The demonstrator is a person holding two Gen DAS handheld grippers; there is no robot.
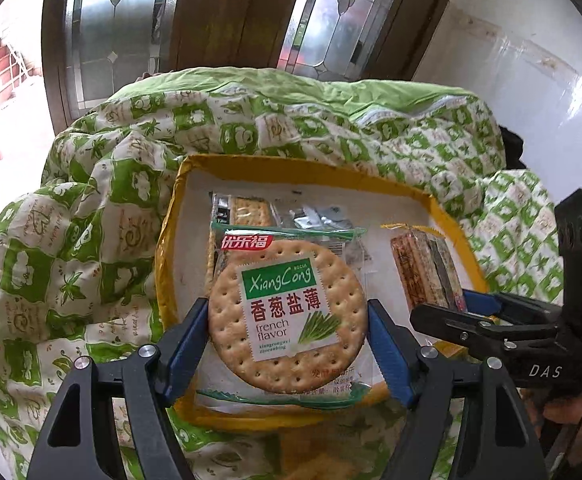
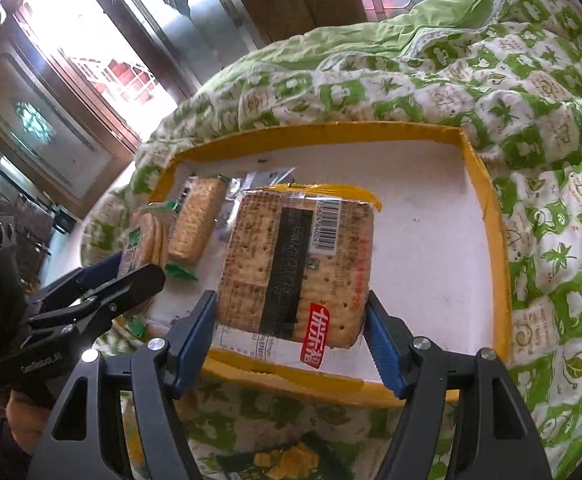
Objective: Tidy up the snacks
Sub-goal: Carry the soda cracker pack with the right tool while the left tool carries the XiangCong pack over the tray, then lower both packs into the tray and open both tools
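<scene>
My left gripper (image 1: 287, 332) is shut on a round cracker pack (image 1: 287, 316) with a green "XiangCong" label, held over the near part of a yellow-rimmed white box (image 1: 183, 184). My right gripper (image 2: 291, 316) is shut on a square cracker pack (image 2: 295, 268) with a barcode and black stripe, held over the same box (image 2: 487, 208). Each gripper shows in the other's view: the right one (image 1: 463, 312) at the right, the left one (image 2: 131, 268) at the left with the round pack (image 2: 143, 240) edge-on. A rectangular cracker pack (image 2: 197, 220) and a silvery wrapper (image 1: 319, 216) lie in the box.
The box rests on a green and white patterned quilt (image 1: 91, 208) that bulges around it. Wooden doors with leaded glass (image 1: 227, 12) stand behind. A white tiled wall (image 1: 531, 80) is at the right. The box's right half (image 2: 423, 248) shows bare white floor.
</scene>
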